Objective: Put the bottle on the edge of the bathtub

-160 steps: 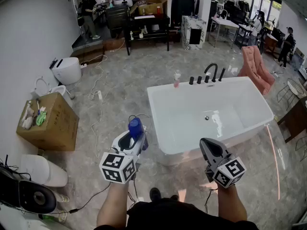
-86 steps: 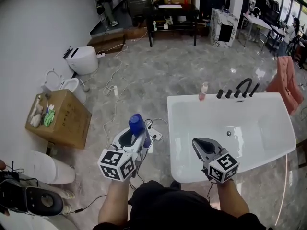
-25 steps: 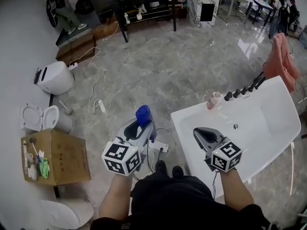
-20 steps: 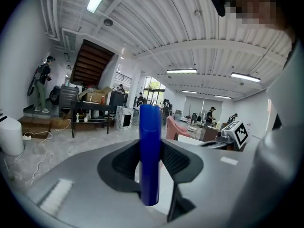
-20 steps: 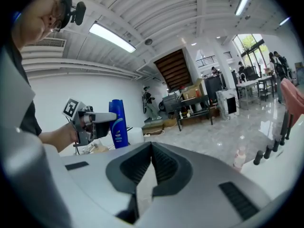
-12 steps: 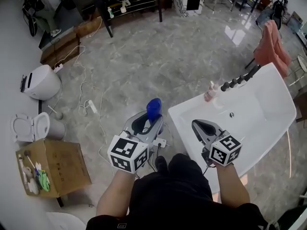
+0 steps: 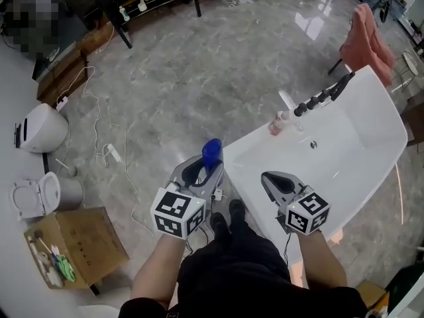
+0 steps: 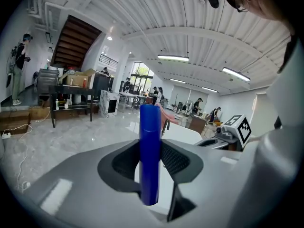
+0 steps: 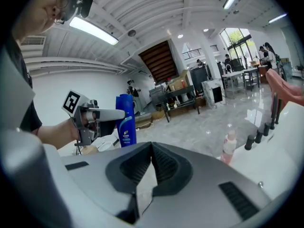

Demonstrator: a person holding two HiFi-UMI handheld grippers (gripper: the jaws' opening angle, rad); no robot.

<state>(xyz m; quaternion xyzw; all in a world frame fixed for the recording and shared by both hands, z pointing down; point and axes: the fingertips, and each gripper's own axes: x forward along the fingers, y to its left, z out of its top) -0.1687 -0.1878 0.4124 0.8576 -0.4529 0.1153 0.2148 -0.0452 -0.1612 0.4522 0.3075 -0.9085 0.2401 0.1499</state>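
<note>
While the grey marbled floor (image 7: 172,71) spreads wide through the room, a white bathtub (image 7: 250,140) sits at the right. Its long left rim runs from the near corner to a pink bottle (image 7: 277,123) and black taps (image 7: 322,95) at the far end. Cables (image 7: 99,128) trail over the floor at the left, near two toilets (image 7: 40,126) and a cardboard box (image 7: 73,247). Open floor lies between the cables and the tub's long edge.

The left hand-held gripper (image 7: 205,167) grips the blue bottle (image 7: 212,149), its jaws pressed to both sides of it. The bottle is just off the tub's near corner, above the floor and not on the rim. It stands upright, long axis vertical, rounded top upward.

The right hand-held gripper (image 7: 268,177) hovers over the tub's near end, jaws together with nothing between them.
</note>
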